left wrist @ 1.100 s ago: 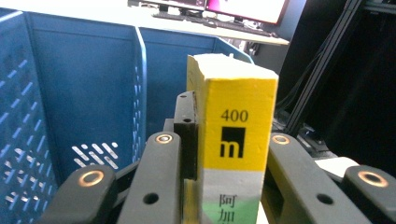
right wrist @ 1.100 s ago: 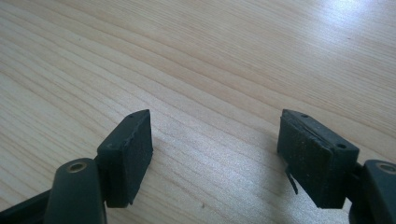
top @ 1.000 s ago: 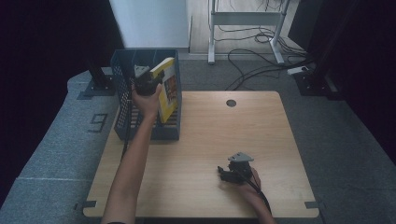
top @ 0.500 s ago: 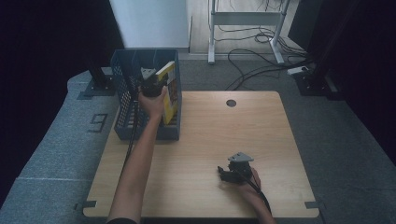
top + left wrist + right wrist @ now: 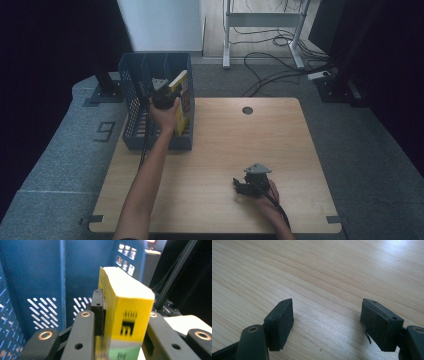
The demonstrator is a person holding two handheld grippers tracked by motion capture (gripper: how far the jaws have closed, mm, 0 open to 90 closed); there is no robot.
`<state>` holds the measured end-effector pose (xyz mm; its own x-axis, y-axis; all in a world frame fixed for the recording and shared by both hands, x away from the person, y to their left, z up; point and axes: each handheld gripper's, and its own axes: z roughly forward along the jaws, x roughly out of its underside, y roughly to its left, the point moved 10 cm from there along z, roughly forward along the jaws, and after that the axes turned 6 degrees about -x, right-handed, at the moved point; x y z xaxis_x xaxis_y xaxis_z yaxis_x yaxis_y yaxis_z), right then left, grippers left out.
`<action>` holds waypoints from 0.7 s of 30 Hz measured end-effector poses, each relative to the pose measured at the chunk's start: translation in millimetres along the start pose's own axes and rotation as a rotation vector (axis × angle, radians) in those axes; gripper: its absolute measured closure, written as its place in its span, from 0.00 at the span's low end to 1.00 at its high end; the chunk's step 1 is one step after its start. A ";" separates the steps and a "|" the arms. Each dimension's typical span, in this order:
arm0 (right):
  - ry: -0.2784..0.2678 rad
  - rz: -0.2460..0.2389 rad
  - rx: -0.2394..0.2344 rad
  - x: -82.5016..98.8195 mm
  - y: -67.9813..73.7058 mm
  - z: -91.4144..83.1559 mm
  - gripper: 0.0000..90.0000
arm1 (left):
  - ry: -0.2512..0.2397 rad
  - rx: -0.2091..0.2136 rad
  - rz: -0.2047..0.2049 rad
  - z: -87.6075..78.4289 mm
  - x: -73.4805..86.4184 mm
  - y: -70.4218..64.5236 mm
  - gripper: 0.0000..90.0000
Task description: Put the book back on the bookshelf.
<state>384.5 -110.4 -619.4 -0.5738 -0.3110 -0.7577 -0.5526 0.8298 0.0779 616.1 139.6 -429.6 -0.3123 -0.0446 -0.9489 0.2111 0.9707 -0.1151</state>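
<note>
Gripping a yellow box [image 5: 127, 312] marked "400 m" — left tongs [image 5: 122, 322] inside blue crate [image 5: 131, 100], right tongs [image 5: 327, 322] open, empty.

Left forearm [image 5: 145, 180] extends up from the bottom edge, bare, hand wrapped around the black two-jaw left gripper [image 5: 162, 95] at full reach. Its jaws clamp a yellow rectangular box [image 5: 126, 315], left pad [image 5: 98, 312] pressed flat on the side. Right hand [image 5: 265, 195] rests low near the table's near edge, holding the black right gripper [image 5: 240, 186] level, jaws spread wide, pads [image 5: 280, 322] bare.
</note>
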 end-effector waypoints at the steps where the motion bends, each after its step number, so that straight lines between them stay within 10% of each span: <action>1: 0.000 0.000 0.000 0.0 0.0 0.0 0.29 | 0.000 0.000 0.000 0.0 0.0 0.0 0.81; 21: 0.003 0.003 0.005 0.4 -0.1 -0.4 0.29 | 0.077 0.070 0.036 -36.4 27.7 -5.2 0.72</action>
<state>384.1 -110.8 -619.5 -0.5771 -0.3095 -0.7557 -0.5479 0.8330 0.0772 572.6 142.0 -444.6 -0.3734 0.0108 -0.9276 0.2872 0.9522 -0.1045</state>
